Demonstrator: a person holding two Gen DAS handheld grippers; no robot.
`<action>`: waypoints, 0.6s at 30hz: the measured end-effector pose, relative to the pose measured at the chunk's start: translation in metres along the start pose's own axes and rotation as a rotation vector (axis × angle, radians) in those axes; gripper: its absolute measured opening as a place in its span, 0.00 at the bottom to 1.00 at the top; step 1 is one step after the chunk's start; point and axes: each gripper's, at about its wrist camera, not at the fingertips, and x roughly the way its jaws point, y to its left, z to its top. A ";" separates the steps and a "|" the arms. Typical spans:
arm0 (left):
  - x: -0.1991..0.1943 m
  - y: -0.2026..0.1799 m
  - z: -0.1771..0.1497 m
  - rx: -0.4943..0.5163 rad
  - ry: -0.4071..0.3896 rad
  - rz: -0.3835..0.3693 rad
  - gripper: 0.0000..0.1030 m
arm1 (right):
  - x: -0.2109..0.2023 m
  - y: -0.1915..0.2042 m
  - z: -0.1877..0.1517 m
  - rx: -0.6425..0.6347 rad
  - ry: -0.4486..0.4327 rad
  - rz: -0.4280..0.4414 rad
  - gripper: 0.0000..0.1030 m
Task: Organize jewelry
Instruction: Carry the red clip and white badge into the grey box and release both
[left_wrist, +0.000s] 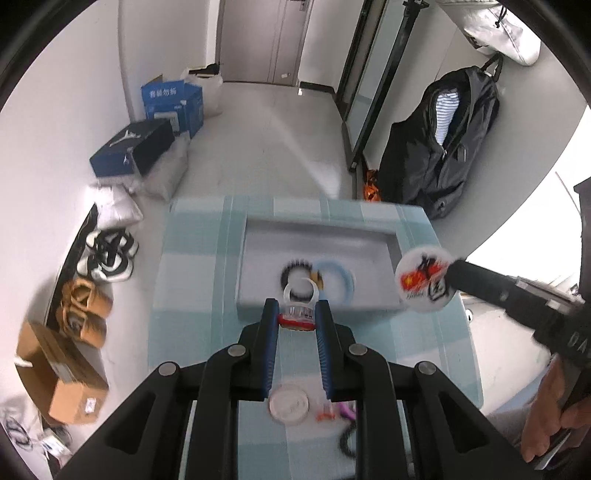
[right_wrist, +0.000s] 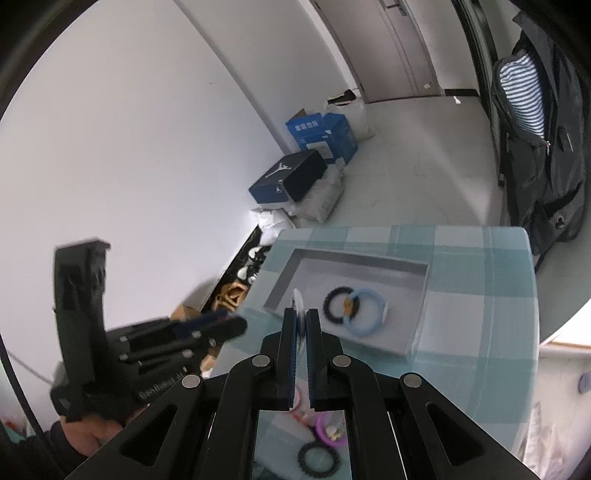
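left gripper (left_wrist: 298, 314): clamped on clear ring (left_wrist: 297, 295), held just short of grey tray (left_wrist: 373, 230) | right gripper (right_wrist: 302, 318): clamped on round badge (left_wrist: 425, 280), beside tray | risk: badge gripped edge-on could slip and be dropped outside tray

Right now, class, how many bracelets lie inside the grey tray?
2: a black bracelet on the left and a blue bracelet on the right, overlapping inside the tray. Others could hide behind the grippers.

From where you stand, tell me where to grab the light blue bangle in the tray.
Probably best: grip the light blue bangle on its right-hand arc, coming straight down with one finger inside the hoop. It lies flat in the grey tray, and its left side touches the black beaded bracelet.
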 end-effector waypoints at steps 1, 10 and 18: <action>0.002 0.001 0.005 0.001 0.001 -0.007 0.15 | 0.003 -0.003 0.005 0.006 0.001 -0.001 0.04; 0.032 0.005 0.033 -0.035 0.040 -0.055 0.15 | 0.032 -0.019 0.038 -0.002 0.027 -0.006 0.04; 0.065 0.021 0.043 -0.103 0.108 -0.139 0.15 | 0.055 -0.036 0.048 0.020 0.060 -0.012 0.04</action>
